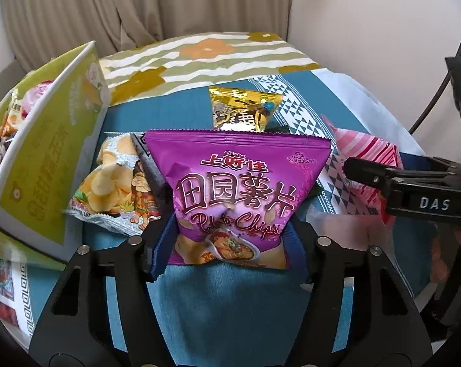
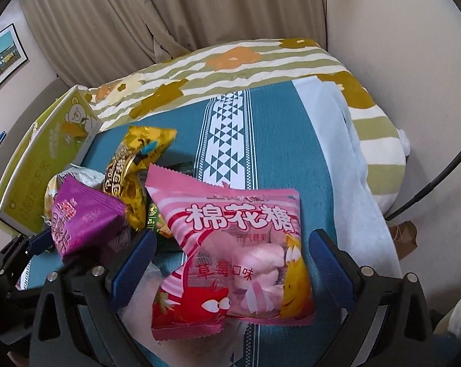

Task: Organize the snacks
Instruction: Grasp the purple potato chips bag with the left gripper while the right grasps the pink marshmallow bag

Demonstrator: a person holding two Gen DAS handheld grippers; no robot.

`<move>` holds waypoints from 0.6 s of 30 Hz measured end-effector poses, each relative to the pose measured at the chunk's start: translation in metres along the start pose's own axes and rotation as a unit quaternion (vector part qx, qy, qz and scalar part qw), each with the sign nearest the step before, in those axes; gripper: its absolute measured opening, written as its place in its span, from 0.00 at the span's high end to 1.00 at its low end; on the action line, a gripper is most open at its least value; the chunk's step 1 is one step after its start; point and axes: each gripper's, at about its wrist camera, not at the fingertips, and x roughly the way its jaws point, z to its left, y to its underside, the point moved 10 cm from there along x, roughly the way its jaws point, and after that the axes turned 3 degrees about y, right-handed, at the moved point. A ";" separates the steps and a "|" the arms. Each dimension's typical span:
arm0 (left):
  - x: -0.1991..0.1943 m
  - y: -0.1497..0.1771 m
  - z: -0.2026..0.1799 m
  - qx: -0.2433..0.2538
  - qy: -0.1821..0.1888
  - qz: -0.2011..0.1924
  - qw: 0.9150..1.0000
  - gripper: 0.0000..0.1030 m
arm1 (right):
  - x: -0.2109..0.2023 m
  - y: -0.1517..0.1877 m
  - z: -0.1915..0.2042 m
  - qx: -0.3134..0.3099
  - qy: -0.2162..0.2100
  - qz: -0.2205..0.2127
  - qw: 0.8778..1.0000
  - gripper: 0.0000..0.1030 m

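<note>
Lifting the purple chip bag cleanly calls for a steady squeeze low on its sides, firm enough to hold, gentle enough not to crush the chips. Left tongs clamped on that bag, blue pads pressed into both lower edges. Right tongs spread wide around the pink marshmallow bag, pads apart from it on both sides, not yet gripping. Better to raise straight up, clear of the neighbouring yellow chip packet and gold packet, then carry toward the green box at left. Puffy, glossy, crinkled; lying on the blue cloth, box already holding other snacks.
</note>
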 end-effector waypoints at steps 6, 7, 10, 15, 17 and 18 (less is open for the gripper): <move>-0.006 0.002 0.001 -0.007 0.005 0.001 1.000 0.45 | 0.005 0.002 0.000 0.005 0.000 0.006 1.000 0.03; -0.007 0.002 0.001 -0.008 0.005 0.001 1.000 0.45 | 0.005 0.003 0.001 0.005 0.000 0.006 1.000 0.03; -0.012 0.000 0.002 -0.011 0.007 -0.002 1.000 0.45 | 0.005 0.004 0.002 0.005 0.000 0.006 1.000 0.06; -0.021 -0.002 0.003 -0.012 0.011 -0.011 1.000 0.45 | 0.001 0.005 0.000 0.006 0.008 0.004 1.000 0.21; -0.025 -0.003 0.003 -0.012 0.013 -0.015 1.000 0.45 | -0.001 0.006 0.000 0.005 0.010 0.004 1.000 0.25; -0.027 -0.004 0.002 -0.013 0.016 -0.018 1.000 0.45 | -0.002 0.006 0.000 0.004 0.013 0.003 1.000 0.26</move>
